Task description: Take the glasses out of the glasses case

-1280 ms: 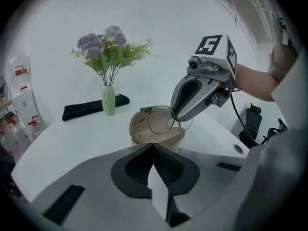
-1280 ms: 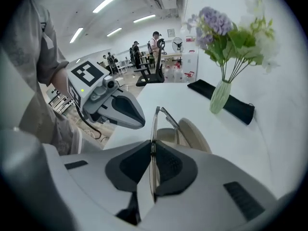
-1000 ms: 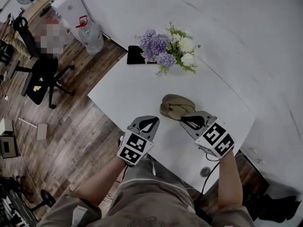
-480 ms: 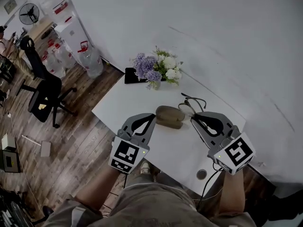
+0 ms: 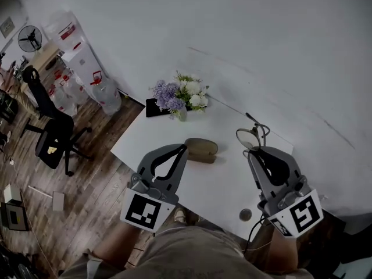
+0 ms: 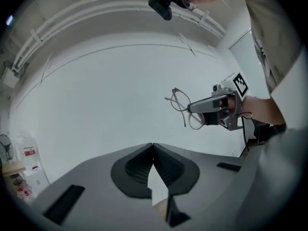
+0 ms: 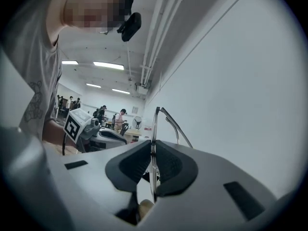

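An olive-brown glasses case (image 5: 201,150) lies on the white table (image 5: 151,135), its lid down as far as I can tell. My right gripper (image 5: 252,151) is shut on thin wire-framed glasses (image 5: 251,135), held in the air to the right of the case. In the right gripper view the frame (image 7: 154,129) stands upright, pinched between the dark pads. The left gripper view shows the glasses (image 6: 182,106) hanging from the right gripper (image 6: 193,108). My left gripper (image 5: 182,149) hovers above the table left of the case. Its jaws (image 6: 153,147) meet at the tips with nothing between them.
A vase of purple and white flowers (image 5: 177,95) stands at the table's far edge beside a flat black object (image 5: 152,107). A round cable hole (image 5: 246,214) sits near the front edge. On the wooden floor to the left are an office chair (image 5: 51,141) and water jugs (image 5: 103,89).
Both grippers have risen well above the table. The right one carried the glasses up and to the right, away from the case, which now lies with its lid down.
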